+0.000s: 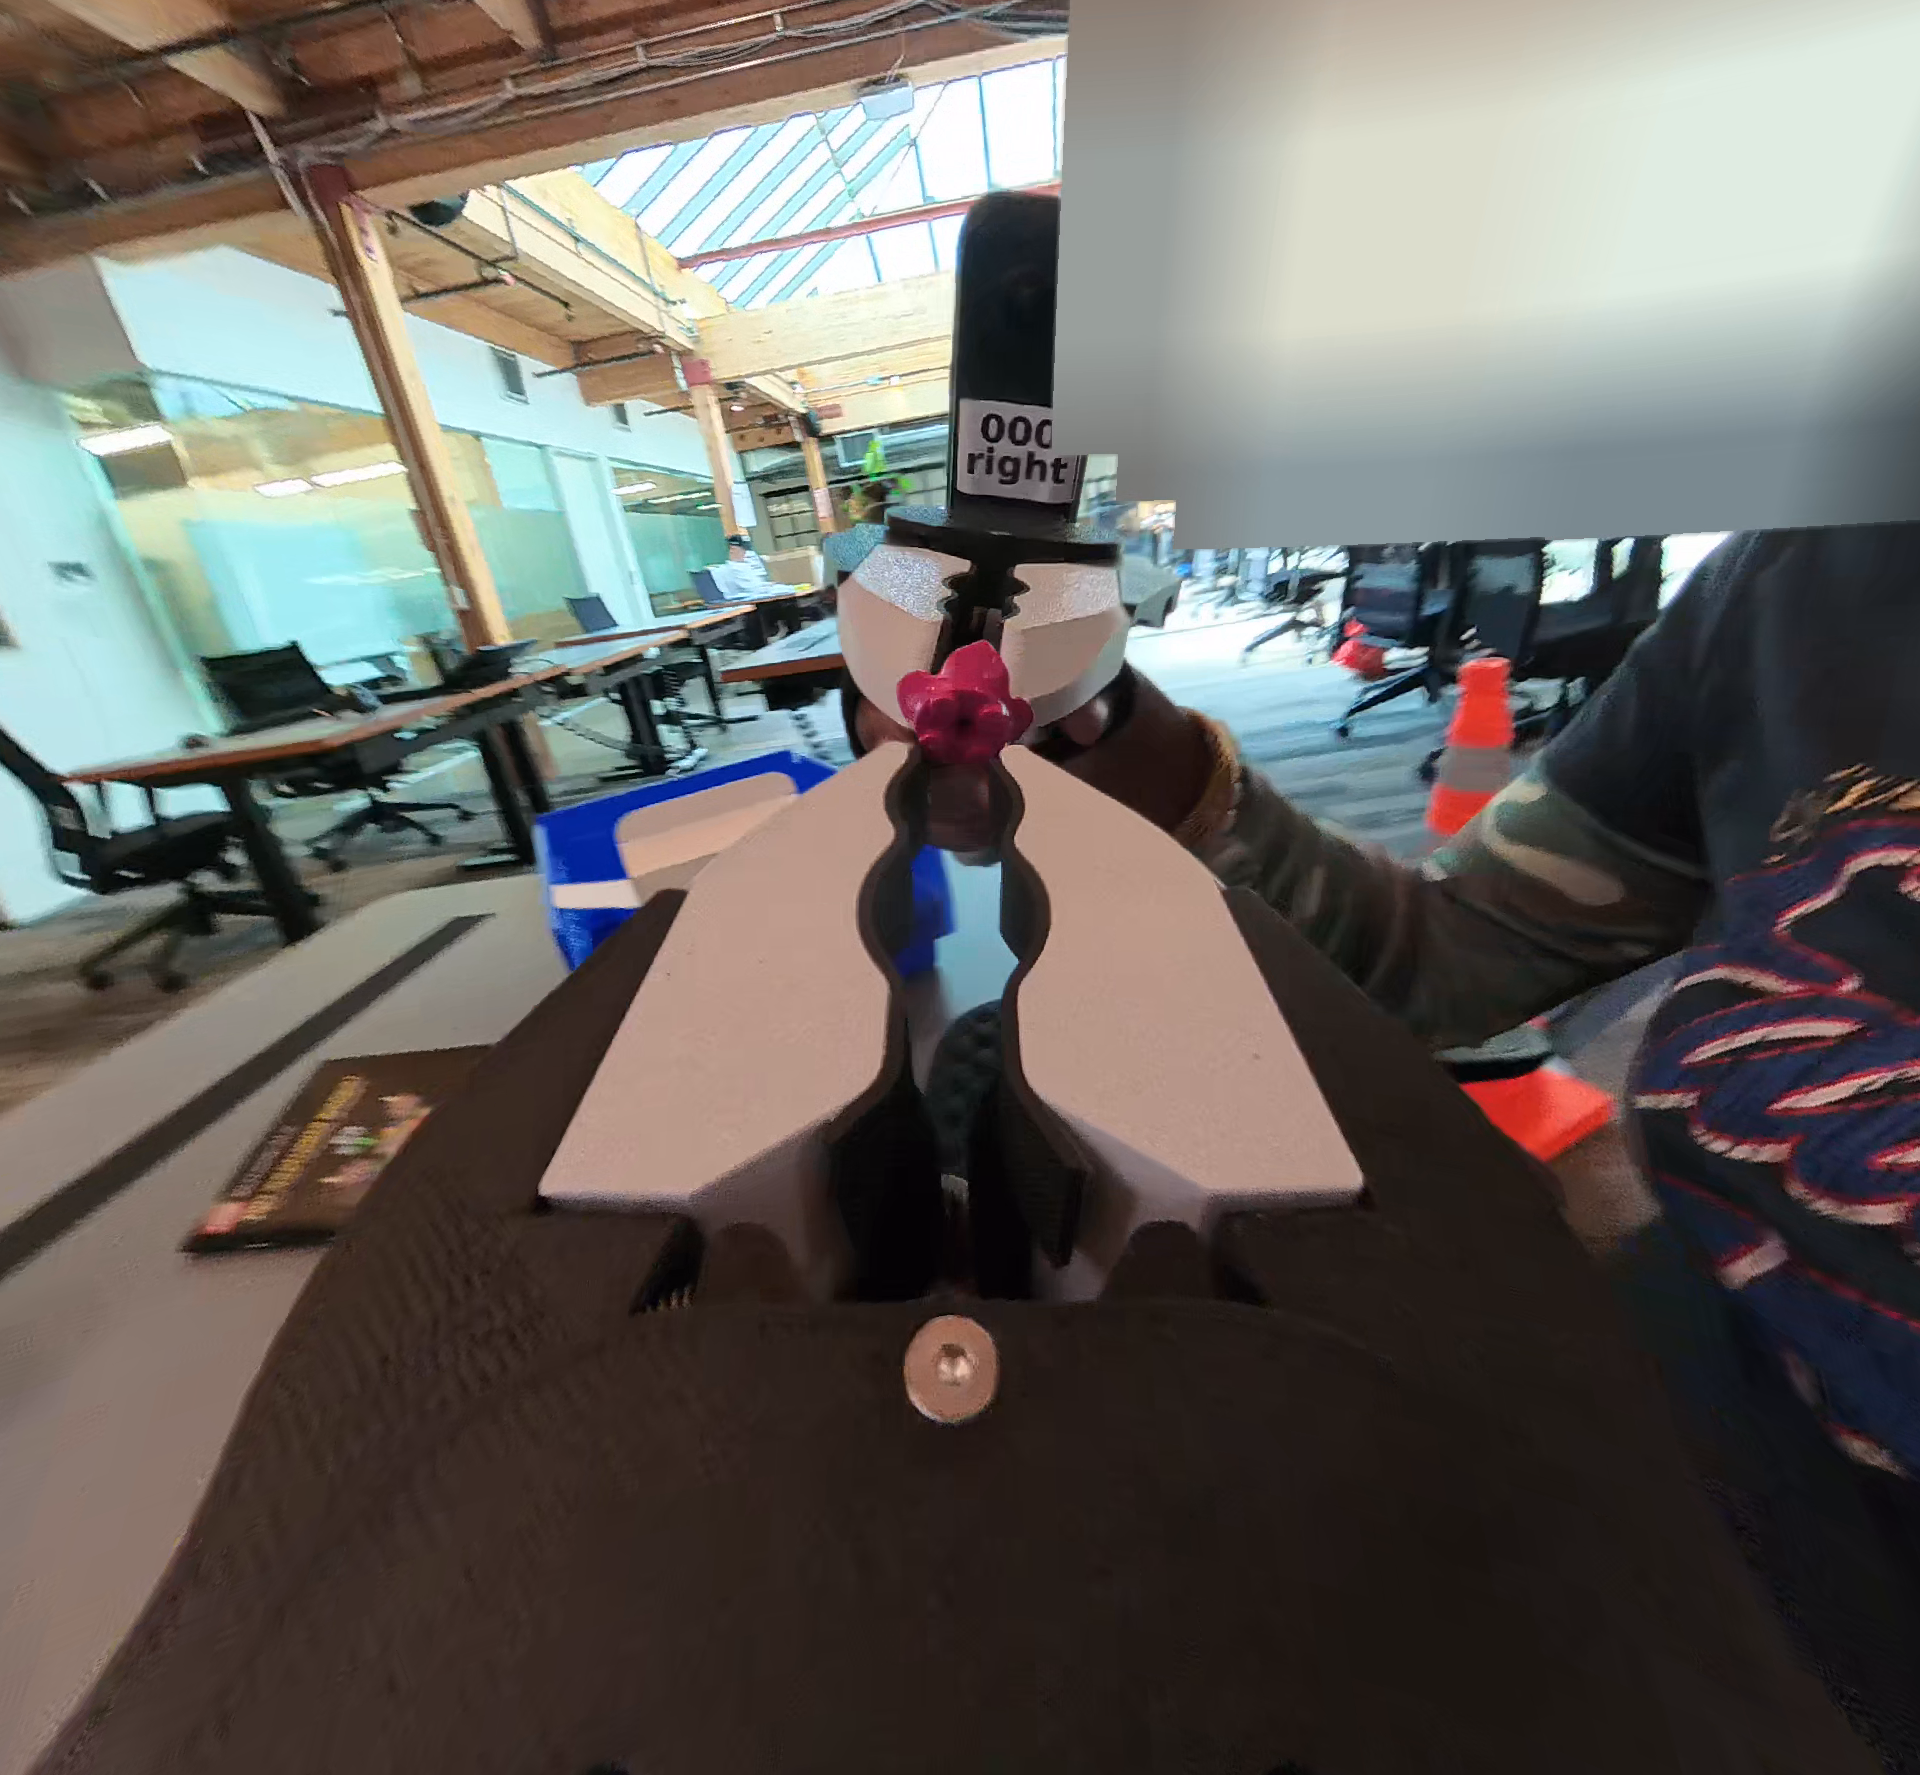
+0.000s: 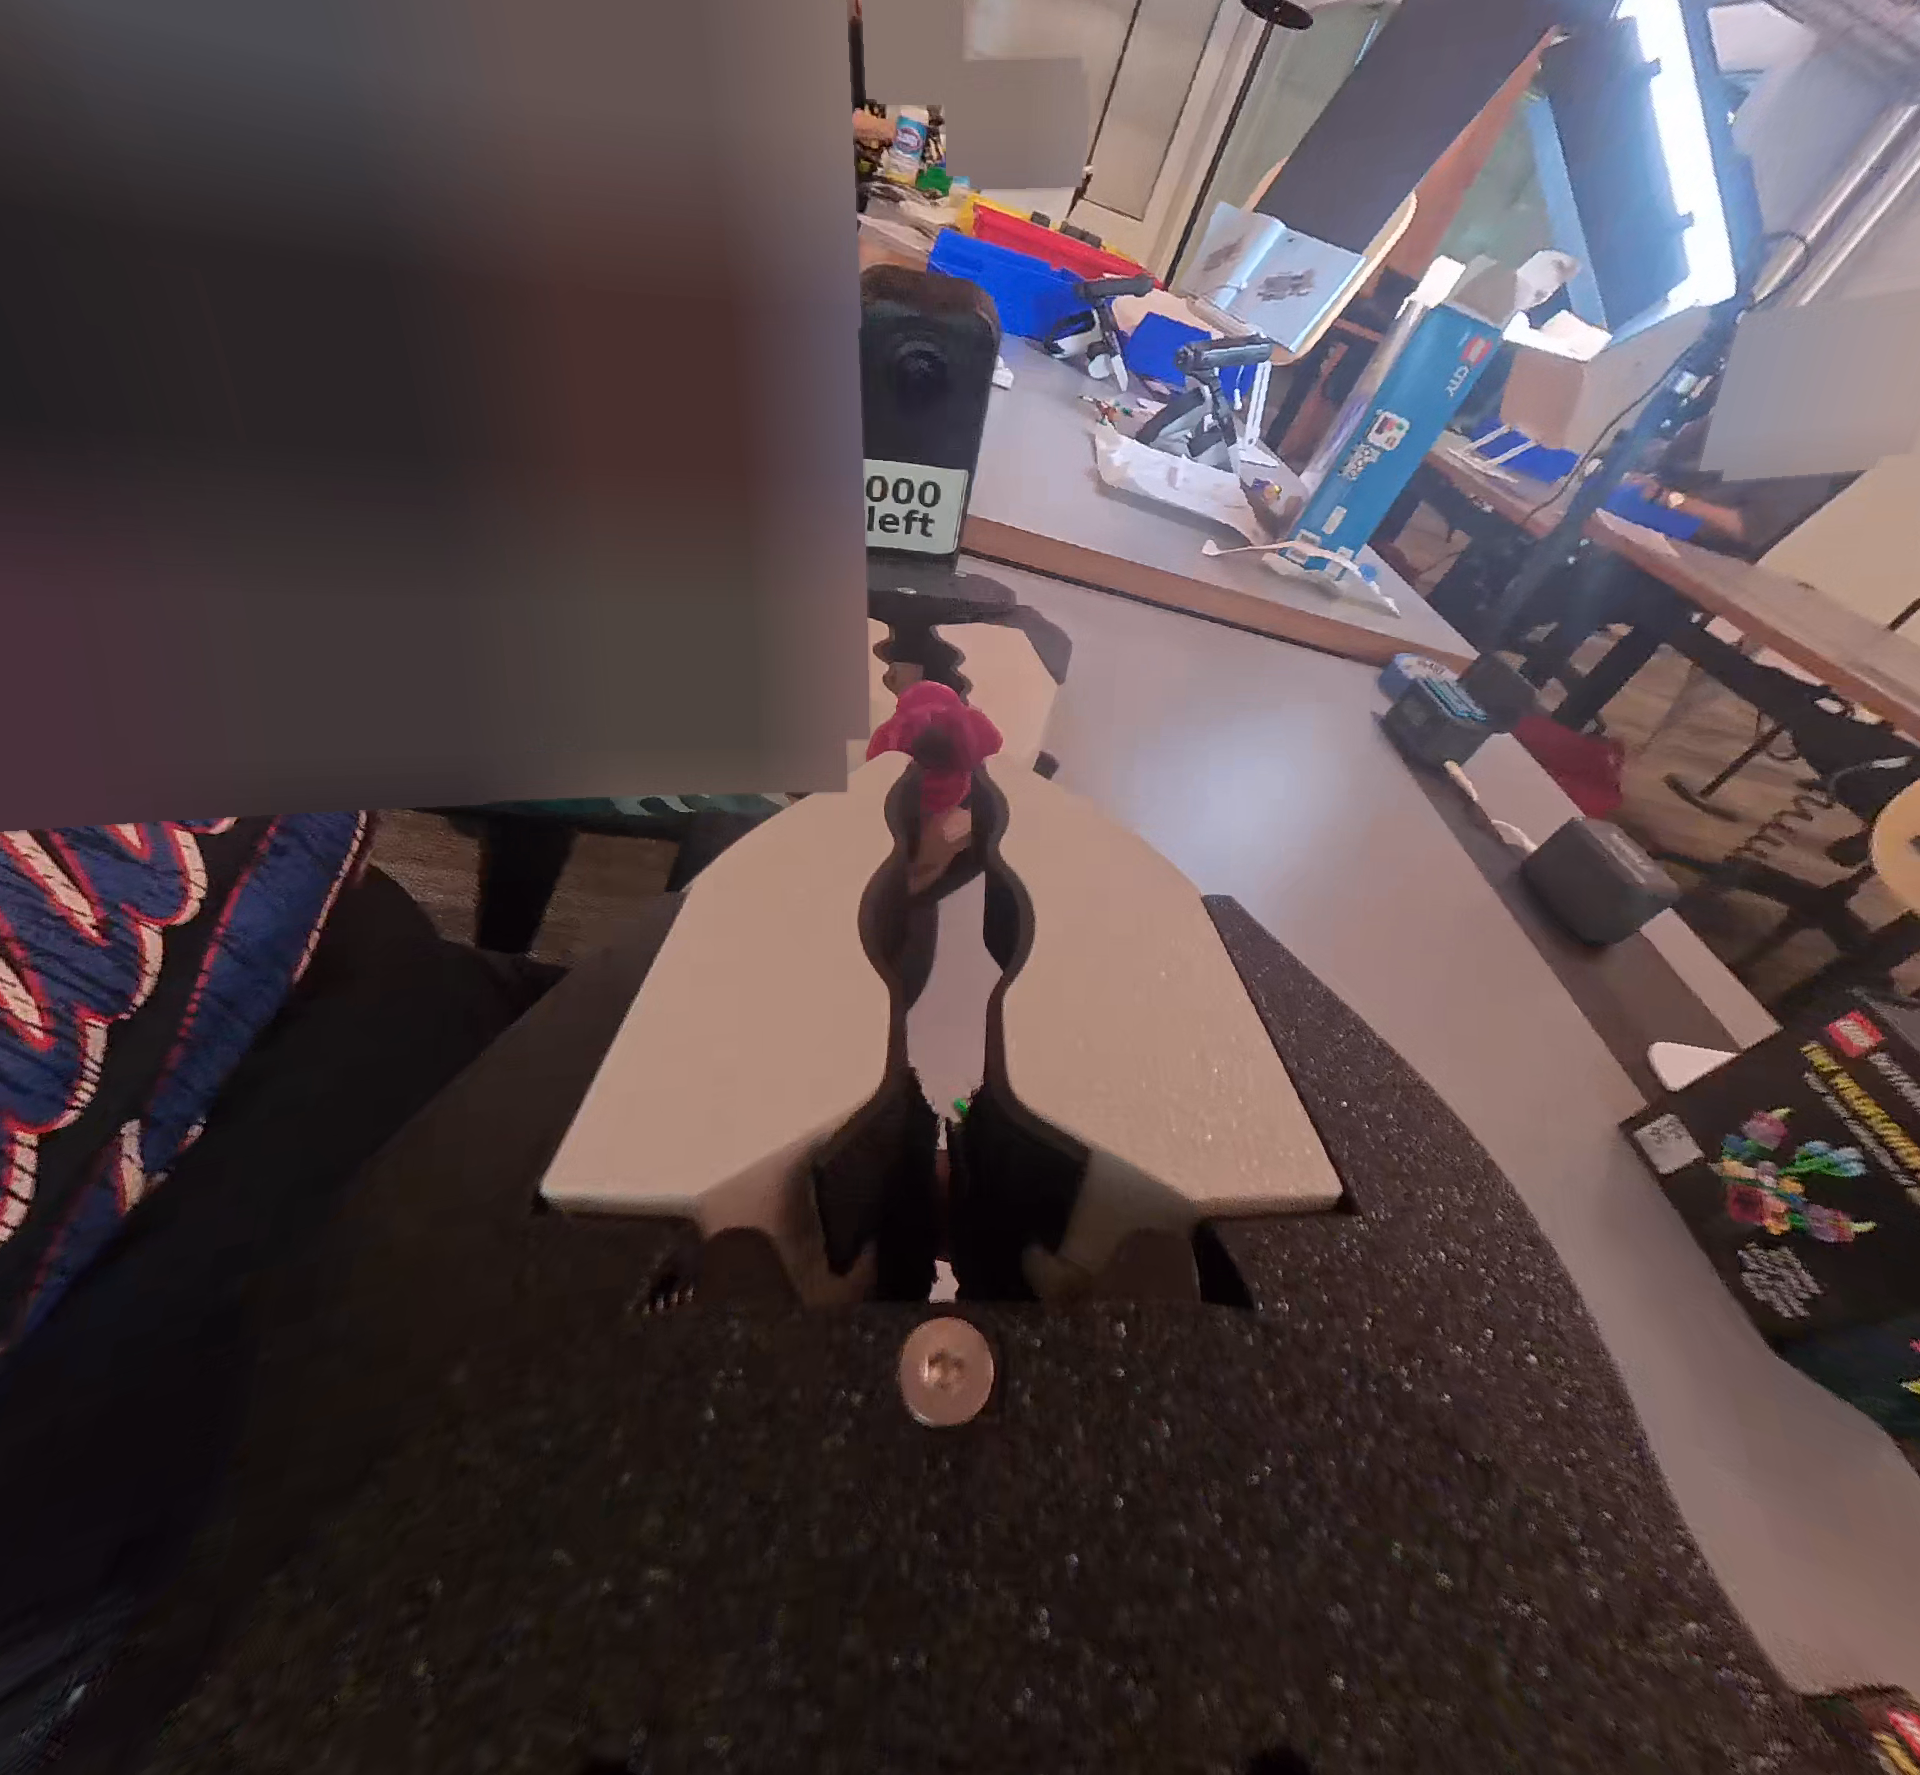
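Note:
A small magenta flower-shaped piece (image 1: 962, 705) is held in the air between my two grippers, which point tip to tip. My left gripper (image 1: 954, 761) has its jaws closed to a narrow wavy slit, with the flower at its tips. My right gripper (image 2: 940, 775) is closed the same way, and the flower (image 2: 933, 733) has its magenta lower part pinched between the fingertips. In the left wrist view the right gripper (image 1: 979, 619) faces me just behind the flower. In the right wrist view the left gripper (image 2: 925, 655) sits just behind it. How deep either grip goes is hidden.
A grey table (image 2: 1247, 790) lies below. A black printed booklet (image 1: 301, 1164) (image 2: 1787, 1185) lies on it. There is also a blue bin (image 1: 675, 842), orange cones (image 1: 1475, 749), small dark blocks (image 2: 1600, 878) and a tall blue box (image 2: 1392, 416). The person's patterned shirt (image 1: 1766, 998) is close by. Less than 4 cm separates the two grippers' tips.

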Demonstrator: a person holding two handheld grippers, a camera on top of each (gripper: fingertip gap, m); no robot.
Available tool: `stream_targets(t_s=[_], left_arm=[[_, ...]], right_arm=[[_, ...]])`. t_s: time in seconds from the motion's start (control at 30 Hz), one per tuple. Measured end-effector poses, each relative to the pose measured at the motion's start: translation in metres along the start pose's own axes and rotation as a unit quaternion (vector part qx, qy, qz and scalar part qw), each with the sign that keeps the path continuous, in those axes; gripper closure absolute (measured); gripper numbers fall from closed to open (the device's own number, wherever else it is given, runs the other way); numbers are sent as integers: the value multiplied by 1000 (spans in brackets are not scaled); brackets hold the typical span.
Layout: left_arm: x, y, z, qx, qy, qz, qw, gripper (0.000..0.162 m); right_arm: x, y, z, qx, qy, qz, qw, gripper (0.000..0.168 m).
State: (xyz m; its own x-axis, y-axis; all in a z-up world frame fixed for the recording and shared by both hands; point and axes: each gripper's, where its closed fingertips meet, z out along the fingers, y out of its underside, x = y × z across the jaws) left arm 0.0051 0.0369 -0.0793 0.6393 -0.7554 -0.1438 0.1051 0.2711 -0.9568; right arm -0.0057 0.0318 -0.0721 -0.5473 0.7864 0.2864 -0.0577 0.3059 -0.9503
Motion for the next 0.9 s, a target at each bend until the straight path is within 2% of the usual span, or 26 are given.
stream_targets(t_s=[0.1,0.2,0.3,0.4,0.43,0.6,0.67,0.73,0.77,0.83,0.9], left_arm=[[-1,-4,-2,-5,-32,93,995,151],[-2,-3,-3,-31,-64,194,978,151],[0,-6,-4,-43,-75,250,964,151],[-3,-8,-6,-56,-97,294,949,152],[-4,-9,-7,-59,-104,306,944,162],[-6,-11,-7,-63,-115,306,943,162],[-29,6,-11,-101,-155,271,945,162],[-73,38,-31,-167,-249,225,927,161],[-79,45,-40,-180,-274,210,921,156],[-72,42,-50,-180,-273,237,915,140],[-69,42,-62,-172,-267,251,914,134]], right_arm=[[-4,-3,2,15,-19,34,999,162],[-9,-5,2,25,-44,58,997,159],[-14,-8,2,38,-74,89,993,155],[-11,-7,3,34,-61,87,994,156],[-10,-7,3,34,-53,81,995,156],[-11,-6,7,25,-40,60,997,157],[-1,3,11,14,-17,68,997,161],[36,45,14,-56,83,95,990,161],[44,60,14,-77,109,97,986,160],[30,68,17,-75,89,63,991,160],[13,66,21,-54,57,49,996,157]])
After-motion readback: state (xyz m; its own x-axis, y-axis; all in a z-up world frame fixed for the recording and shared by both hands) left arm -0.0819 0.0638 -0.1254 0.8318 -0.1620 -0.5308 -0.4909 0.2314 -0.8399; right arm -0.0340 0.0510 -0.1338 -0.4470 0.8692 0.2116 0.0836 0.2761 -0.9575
